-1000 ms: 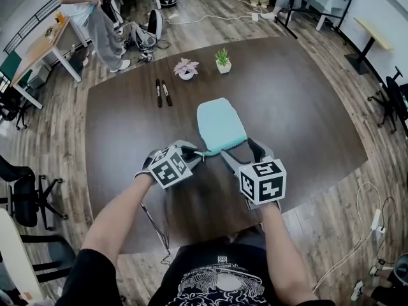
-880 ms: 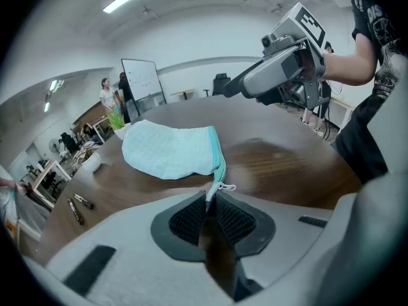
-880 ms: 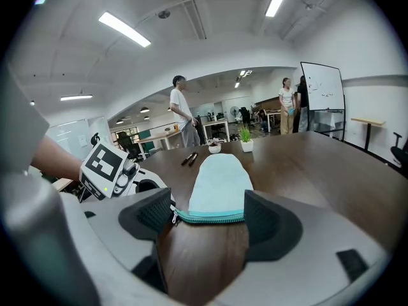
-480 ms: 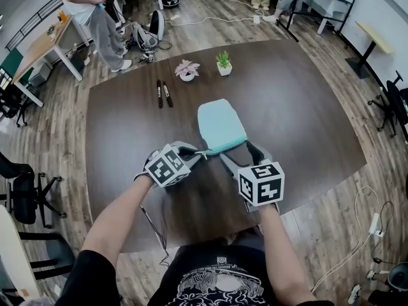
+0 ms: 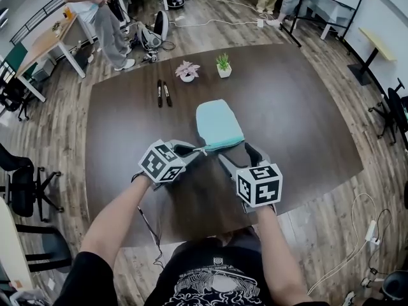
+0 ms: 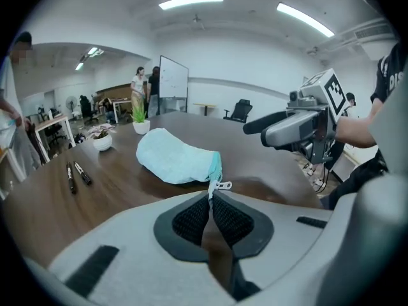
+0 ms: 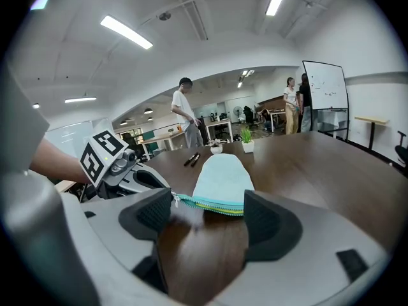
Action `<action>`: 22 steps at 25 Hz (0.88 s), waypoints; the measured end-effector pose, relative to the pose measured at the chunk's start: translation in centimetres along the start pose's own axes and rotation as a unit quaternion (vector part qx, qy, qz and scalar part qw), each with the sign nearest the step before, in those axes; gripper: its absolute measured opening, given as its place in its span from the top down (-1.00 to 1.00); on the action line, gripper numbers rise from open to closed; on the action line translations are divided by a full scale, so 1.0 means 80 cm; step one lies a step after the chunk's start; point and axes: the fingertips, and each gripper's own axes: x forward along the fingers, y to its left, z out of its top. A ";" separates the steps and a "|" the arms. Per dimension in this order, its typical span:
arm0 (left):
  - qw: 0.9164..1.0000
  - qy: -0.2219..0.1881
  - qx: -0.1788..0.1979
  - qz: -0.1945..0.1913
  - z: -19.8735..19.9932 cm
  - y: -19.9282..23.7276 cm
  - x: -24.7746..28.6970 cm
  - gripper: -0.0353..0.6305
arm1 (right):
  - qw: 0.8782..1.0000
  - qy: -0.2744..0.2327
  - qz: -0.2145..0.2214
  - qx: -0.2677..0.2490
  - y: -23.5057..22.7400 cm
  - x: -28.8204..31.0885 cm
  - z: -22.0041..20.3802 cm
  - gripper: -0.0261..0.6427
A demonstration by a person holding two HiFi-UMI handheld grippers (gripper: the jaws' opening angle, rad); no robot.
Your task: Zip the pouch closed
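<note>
Both grippers sit at the near edge of the dark wood table (image 5: 306, 120), held by the person's bare forearms. Left gripper (image 6: 211, 199) is clenched: pads pressed together on a thin white zipper tab (image 6: 210, 190) coming off the near corner of the pouch (image 6: 175, 158). It looks like the pull's tab rather than the tape end, hard to be sure. A small metal pull loop (image 6: 224, 185) shows just past the jaw tips.

Right gripper (image 7: 207, 218) is released, jaws spread wide and nothing gripped. The pouch's zipper edge (image 7: 210, 203) lies across the gap just ahead of its tips.

In the head view, left gripper (image 5: 193, 150) is at the pouch's near-left corner and right gripper (image 5: 240, 155) at the near-right. The light teal pouch (image 5: 218, 125) lies flat mid-table, zipper end toward the person, rounded end pointing away.

Farther out: two black markers (image 5: 162, 94) side by side, left of the pouch and well apart from it. Beyond them a pink-leaved potted plant (image 5: 187, 69) and a green potted plant (image 5: 222, 62), near the far edge. A person (image 5: 95, 14) stands on the wood floor past the table.
</note>
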 end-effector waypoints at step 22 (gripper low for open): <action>0.980 -0.096 -0.170 0.045 0.087 -0.028 -0.019 0.82 | 0.997 -0.020 0.068 -0.025 -0.042 -0.029 0.047 -0.11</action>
